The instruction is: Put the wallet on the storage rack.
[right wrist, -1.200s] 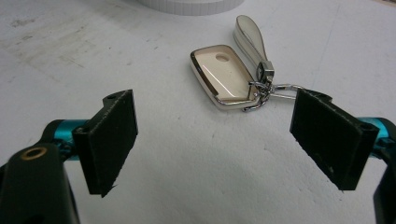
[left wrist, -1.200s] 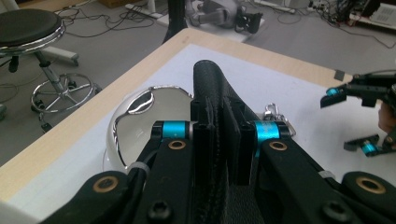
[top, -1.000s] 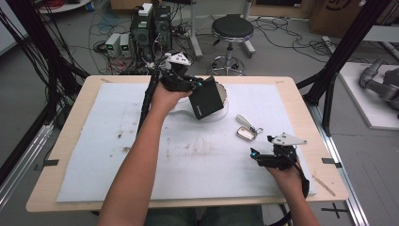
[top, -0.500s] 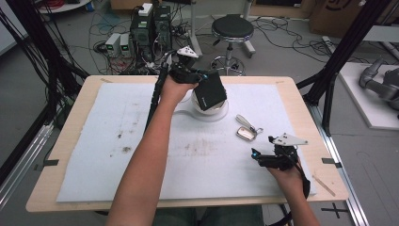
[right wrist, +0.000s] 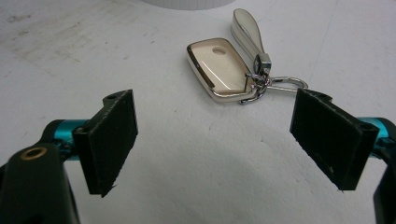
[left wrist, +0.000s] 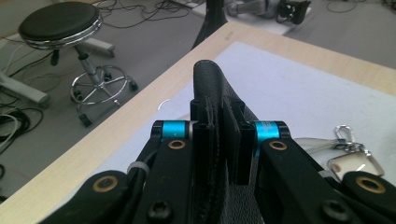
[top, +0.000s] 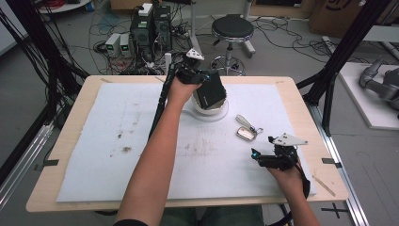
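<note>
My left gripper (top: pixel 200 77) is shut on a black leather wallet (top: pixel 210 89) and holds it tilted just above a round white dish (top: pixel 212 113) at the far middle of the table. In the left gripper view the wallet's (left wrist: pixel 212 93) rounded edge sticks up between the closed pads of that gripper (left wrist: pixel 219 135). A cream key fob (top: pixel 246 133) with a strap and metal ring lies flat on the white mat. My right gripper (top: pixel 258 159) rests open near the front right, short of the fob. The right gripper view has the fob (right wrist: pixel 219 70) beyond its open gripper (right wrist: pixel 224 135).
A white foam mat (top: pixel 117 141) covers most of the wooden table (top: pixel 61 141). A black stool (top: pixel 232 28) and computer boxes with cables (top: pixel 150 28) stand on the floor behind the table. Black frame posts (top: pixel 329 70) rise at both sides.
My left hand has carried the wallet away from the person and a little lower, so it now hangs over the white dish. The right hand and the key fob have stayed put.
</note>
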